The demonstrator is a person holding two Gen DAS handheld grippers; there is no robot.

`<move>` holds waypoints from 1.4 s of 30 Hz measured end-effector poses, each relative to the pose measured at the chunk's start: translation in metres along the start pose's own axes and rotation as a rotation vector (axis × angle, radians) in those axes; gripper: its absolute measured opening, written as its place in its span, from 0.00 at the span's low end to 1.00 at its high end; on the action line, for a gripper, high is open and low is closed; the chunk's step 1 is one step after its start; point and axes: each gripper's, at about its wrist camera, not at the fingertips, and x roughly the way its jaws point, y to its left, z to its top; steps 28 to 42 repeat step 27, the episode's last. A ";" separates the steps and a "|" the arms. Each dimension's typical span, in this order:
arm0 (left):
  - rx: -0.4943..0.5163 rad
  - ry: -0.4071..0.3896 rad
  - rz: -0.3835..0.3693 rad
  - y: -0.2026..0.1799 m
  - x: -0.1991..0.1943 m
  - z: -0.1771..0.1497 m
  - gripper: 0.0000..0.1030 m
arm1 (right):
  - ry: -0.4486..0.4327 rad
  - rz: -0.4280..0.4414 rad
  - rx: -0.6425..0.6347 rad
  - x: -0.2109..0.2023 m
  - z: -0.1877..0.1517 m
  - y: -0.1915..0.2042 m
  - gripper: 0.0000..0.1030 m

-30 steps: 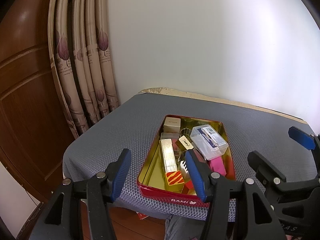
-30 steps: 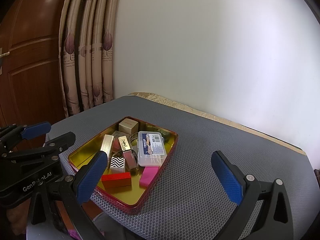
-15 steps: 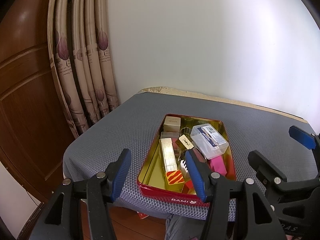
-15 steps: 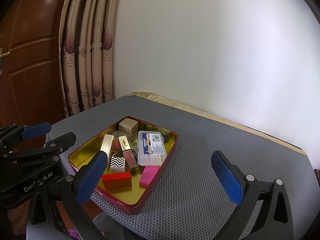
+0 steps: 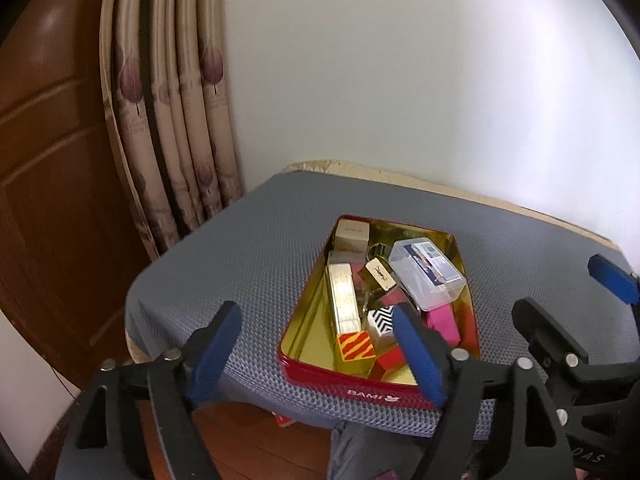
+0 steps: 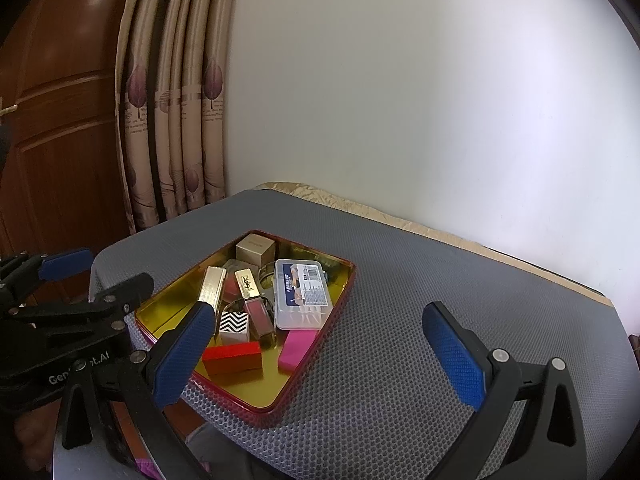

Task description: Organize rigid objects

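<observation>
Both grippers hung with fingers spread wide, holding nothing, above the near edge of the table.

Nearest, the left gripper and right gripper each gaped with nothing between their blue pads. Just beyond lay the red tin on the grey mat, holding a red block, a pink block, a zigzag box, a gold bar, and a clear plastic case. Farthest in stood a beige cube. Behind hung the curtain.
</observation>
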 end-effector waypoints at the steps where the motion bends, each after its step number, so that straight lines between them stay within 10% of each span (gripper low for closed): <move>1: -0.006 0.001 -0.002 0.001 0.000 0.000 0.80 | -0.001 0.000 0.001 0.000 0.000 0.000 1.00; 42: -0.003 -0.082 0.044 0.005 -0.010 0.003 0.82 | -0.043 -0.010 0.014 -0.006 0.003 -0.009 1.00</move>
